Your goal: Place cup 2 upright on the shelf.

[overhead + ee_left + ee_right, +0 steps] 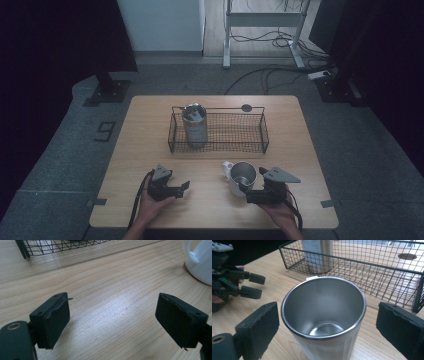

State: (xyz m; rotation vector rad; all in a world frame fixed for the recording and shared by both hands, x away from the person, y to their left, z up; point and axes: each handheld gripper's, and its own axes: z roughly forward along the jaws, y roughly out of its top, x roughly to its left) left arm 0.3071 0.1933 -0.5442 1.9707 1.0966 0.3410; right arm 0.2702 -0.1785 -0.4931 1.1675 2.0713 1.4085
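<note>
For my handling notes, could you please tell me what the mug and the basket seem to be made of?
Mug: white outside, the inside looks like brushed stainless steel, judging by its dull grey sheen. Basket: thin black wire mesh, probably coated metal, since light passes through its open grid.

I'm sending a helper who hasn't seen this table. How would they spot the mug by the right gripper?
Start at the black wire basket in the middle of the wooden table. On the bare wood in front of it, toward the right, stands the mug. Unlike the steel tumbler in the basket, it has a white handle and an empty steel inside.
</note>
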